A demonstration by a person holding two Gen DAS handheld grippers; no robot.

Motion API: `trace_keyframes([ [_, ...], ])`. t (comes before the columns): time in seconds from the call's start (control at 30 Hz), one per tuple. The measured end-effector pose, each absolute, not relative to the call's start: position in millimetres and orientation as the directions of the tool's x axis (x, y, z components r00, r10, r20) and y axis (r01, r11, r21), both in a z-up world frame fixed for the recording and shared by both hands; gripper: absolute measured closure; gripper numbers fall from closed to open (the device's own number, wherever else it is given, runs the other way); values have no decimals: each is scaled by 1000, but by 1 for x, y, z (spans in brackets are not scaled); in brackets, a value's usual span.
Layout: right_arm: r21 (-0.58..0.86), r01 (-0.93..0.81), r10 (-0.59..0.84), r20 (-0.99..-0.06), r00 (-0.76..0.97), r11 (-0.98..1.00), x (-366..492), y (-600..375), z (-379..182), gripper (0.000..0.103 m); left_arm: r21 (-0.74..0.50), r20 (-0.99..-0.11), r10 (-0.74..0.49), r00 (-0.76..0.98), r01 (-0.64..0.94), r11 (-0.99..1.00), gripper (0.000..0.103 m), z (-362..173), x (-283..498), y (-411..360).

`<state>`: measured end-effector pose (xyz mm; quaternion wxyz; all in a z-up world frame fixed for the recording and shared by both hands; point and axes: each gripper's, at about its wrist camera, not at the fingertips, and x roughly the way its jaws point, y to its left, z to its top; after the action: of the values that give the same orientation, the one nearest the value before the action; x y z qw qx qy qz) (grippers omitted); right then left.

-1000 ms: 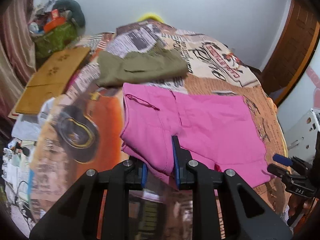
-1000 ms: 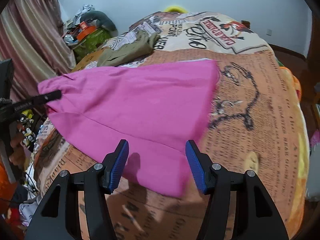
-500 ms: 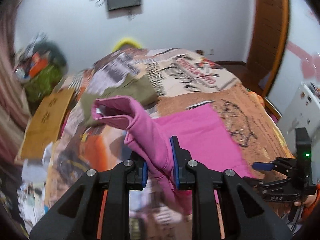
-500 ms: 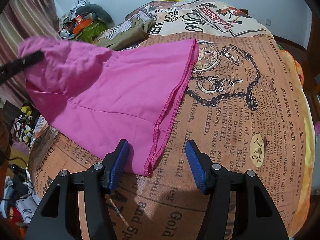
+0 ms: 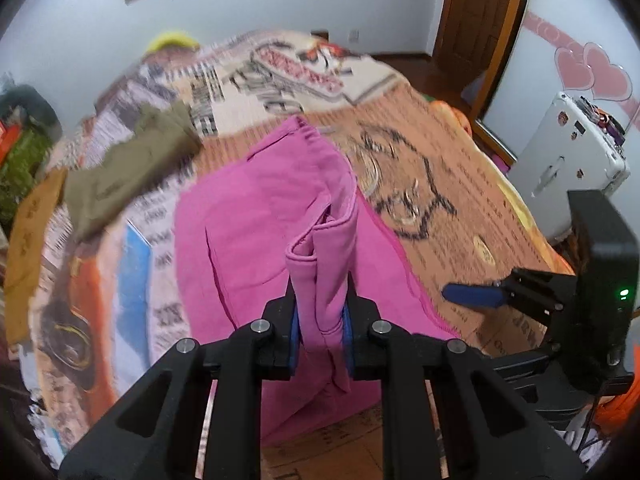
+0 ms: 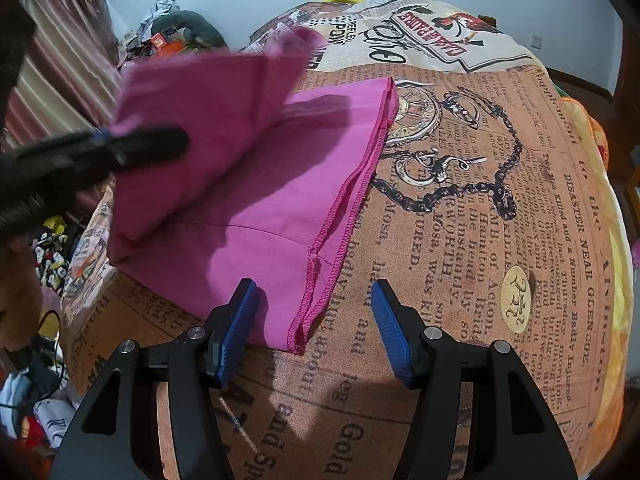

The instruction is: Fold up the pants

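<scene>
Pink pants (image 5: 248,232) lie on the printed bedspread (image 6: 480,200). My left gripper (image 5: 320,312) pinches a bunched fold of them between its blue pads, and its jaws are closing on the cloth. That end hangs lifted over the flat part. In the right wrist view the left gripper (image 6: 132,148) is a dark blur holding the raised flap above the pants (image 6: 280,184). My right gripper (image 6: 314,304) stands open just above the hemmed corner, touching nothing. One of its blue fingers (image 5: 472,295) shows at the right of the left wrist view.
An olive garment (image 5: 132,168) lies folded at the far left of the bed. A brown board (image 5: 28,248) and a heap of clutter (image 6: 176,36) stand beyond the left edge. A white case (image 5: 568,164) and a wooden door (image 5: 480,8) are at the right.
My left gripper has lifted its end of the pink pants and carried it right, over the flat part, rolling as it went. The right gripper has stayed put.
</scene>
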<state>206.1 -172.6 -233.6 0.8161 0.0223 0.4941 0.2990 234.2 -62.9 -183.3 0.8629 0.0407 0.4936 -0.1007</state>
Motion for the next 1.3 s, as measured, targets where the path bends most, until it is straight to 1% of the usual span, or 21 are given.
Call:
trace_keyframes([
  [0.07, 336, -466, 514, -791, 333, 819, 206, -173, -234, 48, -59, -873, -155, 462, 216, 975, 86, -192, 235, -63],
  [0.2, 339, -466, 516, -790, 331, 817, 206, -173, -235, 48, -69, -881, -168, 441, 232, 970, 85, -199, 235, -67],
  [0.23, 340, -466, 517, -790, 331, 817, 206, -174, -235, 48, -70, -881, -168, 441, 230, 971, 84, -200, 235, -67],
  [0.27, 340, -465, 516, -790, 331, 818, 206, -173, -235, 48, -73, -882, -171, 440, 232, 970, 81, -200, 234, -67],
  [0.33, 340, -464, 516, -789, 332, 818, 206, -173, -235, 48, -76, -882, -176, 438, 235, 969, 72, -201, 234, -66],
  [0.37, 340, -464, 516, -789, 333, 818, 206, -173, -235, 48, -73, -882, -173, 439, 235, 969, 62, -201, 233, -66],
  [0.4, 340, -464, 516, -789, 333, 818, 206, -173, -235, 48, -70, -879, -172, 444, 238, 969, 54, -201, 232, -66],
  [0.43, 340, -464, 516, -789, 333, 818, 206, -173, -235, 48, -66, -876, -172, 450, 242, 968, 52, -200, 231, -66],
  [0.6, 340, -463, 516, -789, 332, 818, 206, -173, -235, 48, -38, -864, -168, 475, 272, 961, 51, -189, 222, -68],
  [0.73, 339, -464, 515, -790, 333, 819, 206, -174, -235, 48, -123, -863, -235, 448, 265, 956, 50, -180, 219, -61],
  [0.8, 338, -464, 514, -790, 333, 819, 206, -174, -234, 48, -134, -860, -242, 449, 258, 957, 50, -175, 215, -58],
  [0.93, 339, -464, 515, -791, 332, 819, 206, -174, -234, 48, -91, -834, -200, 515, 229, 969, 50, -155, 209, -44],
  [0.97, 336, -466, 514, -791, 332, 819, 206, -173, -234, 48, -63, -822, -170, 543, 210, 976, 50, -149, 209, -39],
  [1.07, 333, -470, 513, -794, 328, 817, 208, -173, -233, 48, 54, -789, -46, 613, 144, 988, 42, -139, 221, -21],
  [1.17, 333, -470, 511, -796, 325, 818, 209, -172, -233, 48, 134, -775, 50, 630, 88, 987, 41, -143, 247, 1],
  [1.3, 323, -471, 502, -801, 326, 821, 209, -172, -230, 48, 122, -813, 70, 577, 51, 991, 41, -159, 285, 26],
])
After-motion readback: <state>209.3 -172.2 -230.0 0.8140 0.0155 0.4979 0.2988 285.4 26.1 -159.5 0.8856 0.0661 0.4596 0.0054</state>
